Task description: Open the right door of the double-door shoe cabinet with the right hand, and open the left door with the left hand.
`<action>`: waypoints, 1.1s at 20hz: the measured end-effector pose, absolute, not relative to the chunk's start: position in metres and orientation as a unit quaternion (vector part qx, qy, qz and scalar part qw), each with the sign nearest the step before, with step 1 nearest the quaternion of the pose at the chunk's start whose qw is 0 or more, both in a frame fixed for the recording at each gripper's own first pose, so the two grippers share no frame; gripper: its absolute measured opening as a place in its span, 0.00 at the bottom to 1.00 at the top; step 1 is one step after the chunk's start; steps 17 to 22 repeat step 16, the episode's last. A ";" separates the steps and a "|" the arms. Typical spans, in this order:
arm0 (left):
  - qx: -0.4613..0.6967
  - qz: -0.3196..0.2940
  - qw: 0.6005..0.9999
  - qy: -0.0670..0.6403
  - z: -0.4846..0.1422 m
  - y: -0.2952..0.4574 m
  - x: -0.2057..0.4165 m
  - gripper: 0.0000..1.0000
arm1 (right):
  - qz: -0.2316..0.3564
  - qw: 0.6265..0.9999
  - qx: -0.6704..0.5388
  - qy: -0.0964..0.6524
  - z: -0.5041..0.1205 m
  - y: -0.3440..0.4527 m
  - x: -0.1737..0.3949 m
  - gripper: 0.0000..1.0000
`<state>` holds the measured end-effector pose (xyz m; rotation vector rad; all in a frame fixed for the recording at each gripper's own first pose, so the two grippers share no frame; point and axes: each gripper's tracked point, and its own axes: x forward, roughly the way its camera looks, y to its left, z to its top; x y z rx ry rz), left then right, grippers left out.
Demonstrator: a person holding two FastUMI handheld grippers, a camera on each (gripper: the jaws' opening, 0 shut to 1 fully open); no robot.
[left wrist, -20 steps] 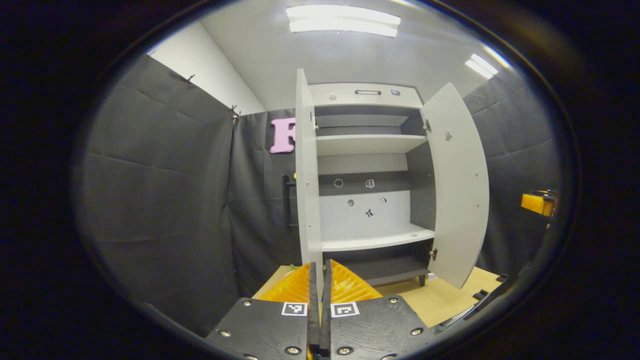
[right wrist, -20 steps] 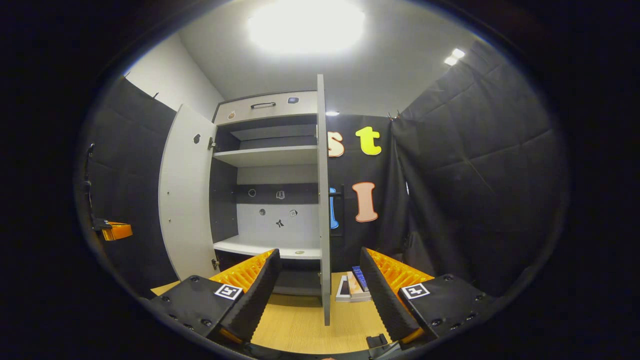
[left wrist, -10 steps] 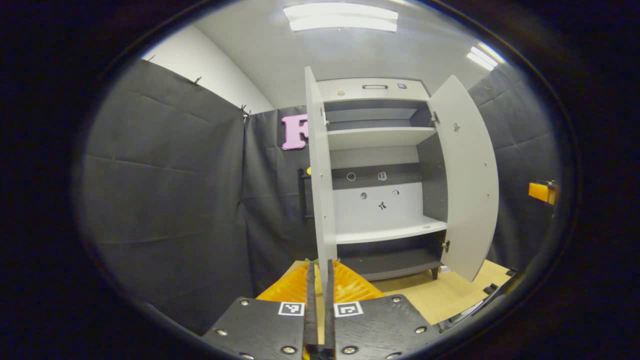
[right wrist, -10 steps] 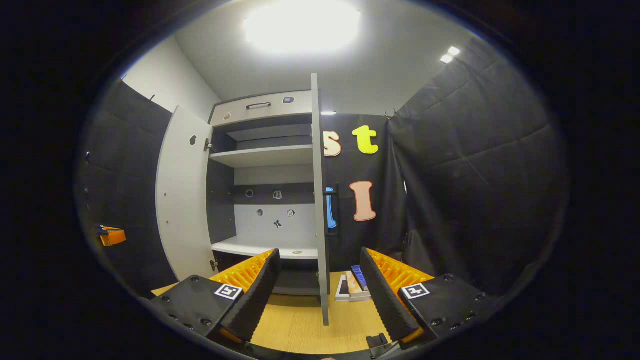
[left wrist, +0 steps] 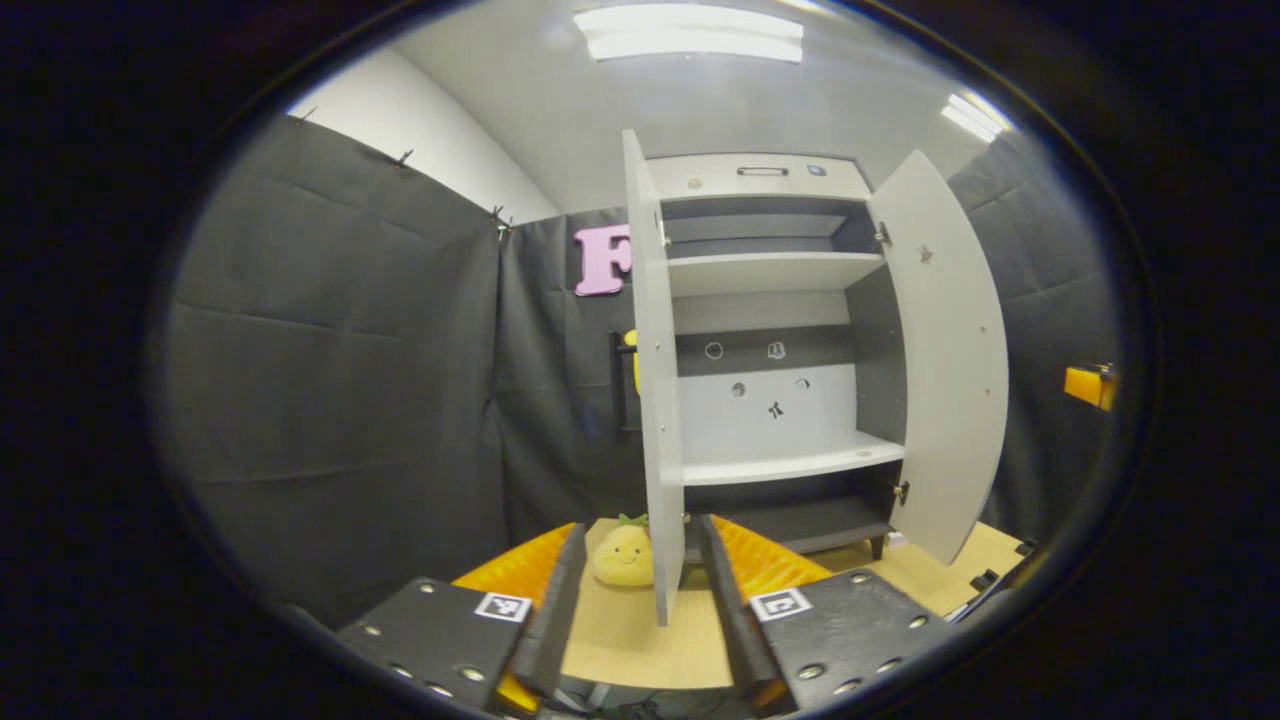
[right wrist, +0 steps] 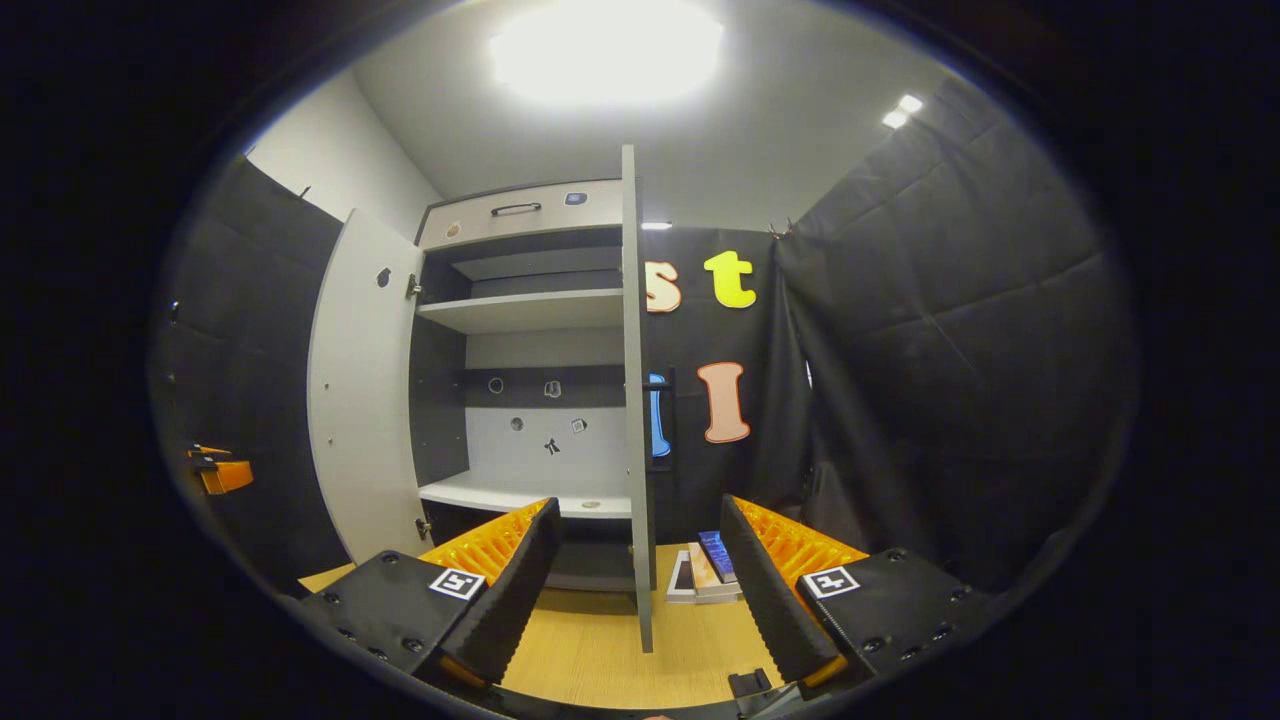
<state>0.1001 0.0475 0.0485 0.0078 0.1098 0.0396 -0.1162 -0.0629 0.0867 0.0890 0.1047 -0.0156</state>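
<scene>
Grey panels of the shoe cabinet [left wrist: 770, 330] are seen swung out in both views, with 2 pale shelves exposed inside. In the left gripper view, the left door [left wrist: 652, 380] is seen edge-on between the spread fingers of the left gripper [left wrist: 635, 590], which grip nothing; the right door [left wrist: 950, 370] stands wide open beyond. A yellow plush toy [left wrist: 623, 556] on the wooden floor [left wrist: 620, 640] is presented by this view, beside the door's lower edge. In the right gripper view, the right gripper [right wrist: 640, 580] is likewise parted around the right door's edge, untouched, and a small stack of flat boxes [right wrist: 703, 572] is shown instead.
</scene>
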 end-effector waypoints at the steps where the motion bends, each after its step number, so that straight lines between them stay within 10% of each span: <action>1: 0.009 0.019 0.999 0.048 0.052 0.048 0.100 0.69 | -0.009 0.998 0.044 0.051 0.087 -0.063 -0.117 0.99; 2: 0.014 0.020 0.999 0.041 0.055 0.050 0.102 0.84 | -0.010 0.998 0.043 0.050 0.088 -0.065 -0.117 0.99; 22: 0.025 0.036 0.999 0.013 0.068 0.052 0.105 0.83 | -0.009 0.998 0.033 0.051 0.086 -0.071 -0.114 0.99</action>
